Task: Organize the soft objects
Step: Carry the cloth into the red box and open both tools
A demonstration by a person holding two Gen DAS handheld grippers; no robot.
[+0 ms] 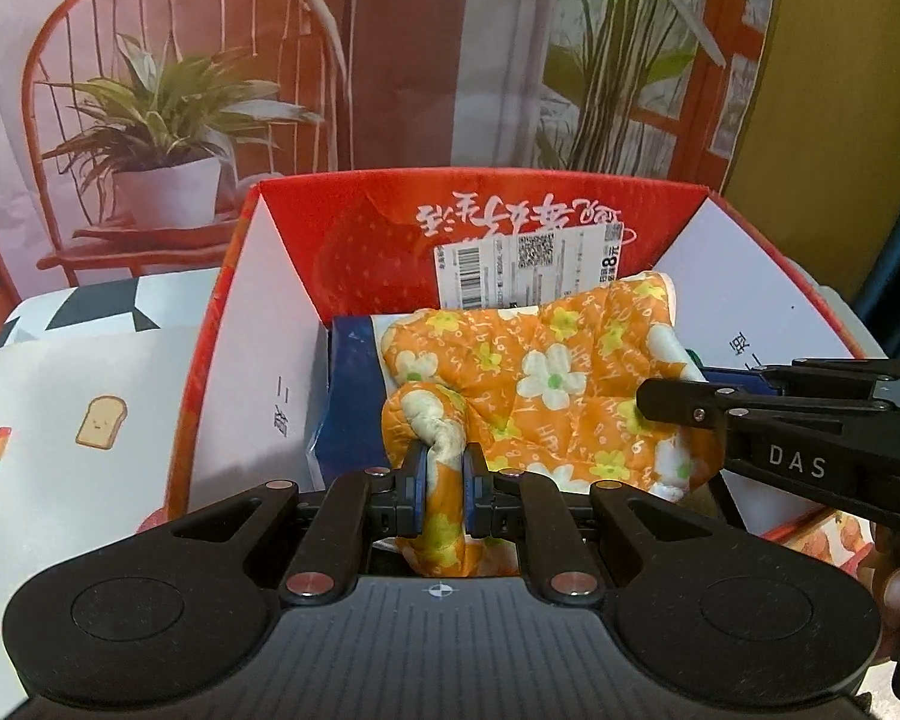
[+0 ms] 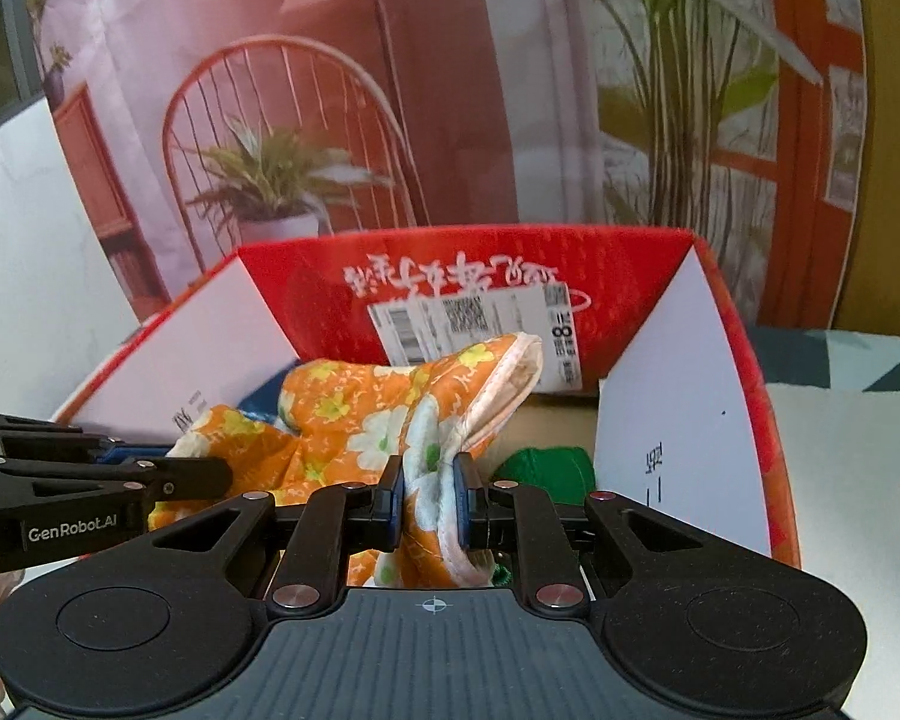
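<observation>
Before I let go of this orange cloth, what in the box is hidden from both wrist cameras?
- Box floor: both views, covered by the orange floral cloth.
- Blue item: left wrist view, mostly under the cloth.
- Green item: right wrist view, cut off by the right gripper.
- Shipping label: print blurred.

Quilted orange cotton-like cloth with white and yellow flowers (image 1: 546,384), soft, matt, stitched in puckered squares, pale piped edging. Red printed cardboard box (image 1: 354,240), slightly glossy outside, plain matt white on inner flaps, white paper shipping label (image 1: 528,270) stuck on. Matt black plastic left gripper (image 1: 444,480) and right gripper (image 2: 429,498), ribbed housing, shiny metal rivets, blue rubbery pads. Green knitted-looking fabric (image 2: 546,468).
</observation>
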